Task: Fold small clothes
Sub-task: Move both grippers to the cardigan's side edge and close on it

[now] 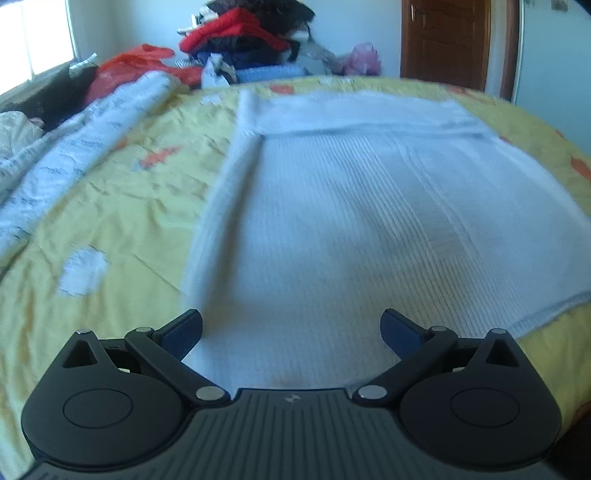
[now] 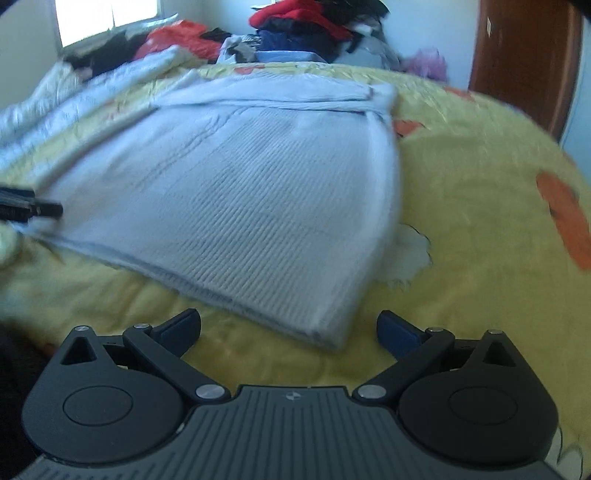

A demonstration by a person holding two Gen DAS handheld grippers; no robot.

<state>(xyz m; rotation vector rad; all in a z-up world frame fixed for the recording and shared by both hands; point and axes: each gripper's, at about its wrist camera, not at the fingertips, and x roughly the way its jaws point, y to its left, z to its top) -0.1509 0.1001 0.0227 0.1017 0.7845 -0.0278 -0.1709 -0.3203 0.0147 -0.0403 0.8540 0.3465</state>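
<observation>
A pale blue ribbed knit garment (image 1: pixel 332 206) lies flat on the yellow bedspread (image 1: pixel 122 206), with its side parts folded in along the left and far edges. My left gripper (image 1: pixel 291 332) is open and empty, over the garment's near hem. In the right wrist view the same garment (image 2: pixel 236 192) lies ahead and to the left. My right gripper (image 2: pixel 288 330) is open and empty, just short of the garment's near right corner. The tip of the left gripper (image 2: pixel 33 208) shows at the garment's left edge.
A white printed quilt (image 1: pixel 74 155) lies bunched along the left of the bed. A pile of red, dark and blue clothes (image 1: pixel 243 33) stands beyond the far edge. A brown door (image 1: pixel 447 40) is at the back right. A window (image 2: pixel 107 18) is at the back left.
</observation>
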